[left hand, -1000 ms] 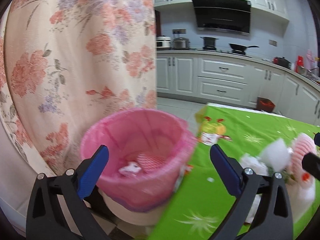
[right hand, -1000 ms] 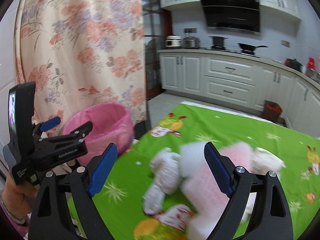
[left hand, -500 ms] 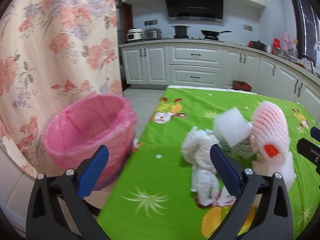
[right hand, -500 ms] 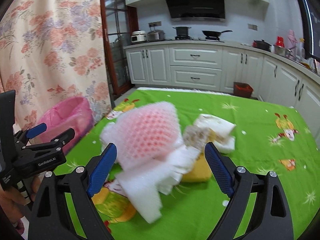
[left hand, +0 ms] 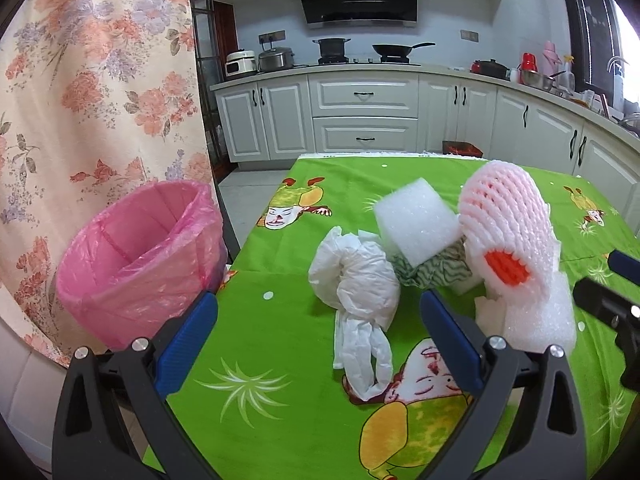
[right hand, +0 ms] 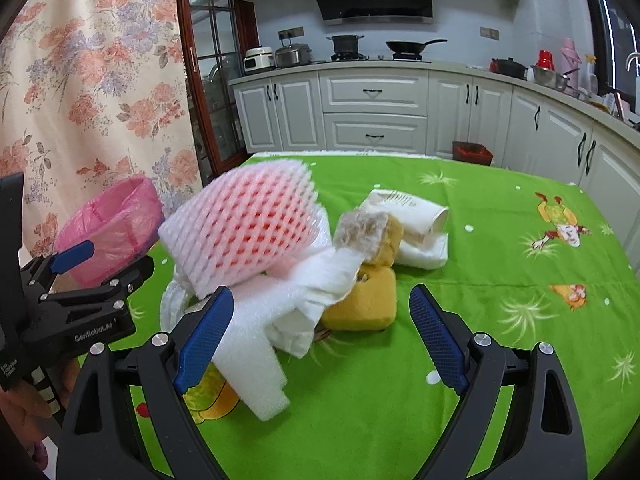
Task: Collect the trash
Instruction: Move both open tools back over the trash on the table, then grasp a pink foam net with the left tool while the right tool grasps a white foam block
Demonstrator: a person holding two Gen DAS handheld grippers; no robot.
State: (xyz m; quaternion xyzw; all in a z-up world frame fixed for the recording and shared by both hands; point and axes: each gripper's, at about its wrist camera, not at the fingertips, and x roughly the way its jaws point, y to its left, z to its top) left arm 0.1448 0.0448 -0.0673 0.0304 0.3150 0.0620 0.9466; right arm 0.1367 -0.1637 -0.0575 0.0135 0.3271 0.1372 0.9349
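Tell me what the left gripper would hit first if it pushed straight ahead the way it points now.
Probably the crumpled white plastic bag lying on the green tablecloth: it sits ahead between the open left gripper's fingers. Depth is unclear.

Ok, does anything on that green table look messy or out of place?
Yes: litter is heaped mid-table on the green tablecloth. A pink foam fruit net, white foam block, crumpled white plastic bag, yellow sponges and a flattened paper cup lie jumbled together, none in the pink-lined bin.
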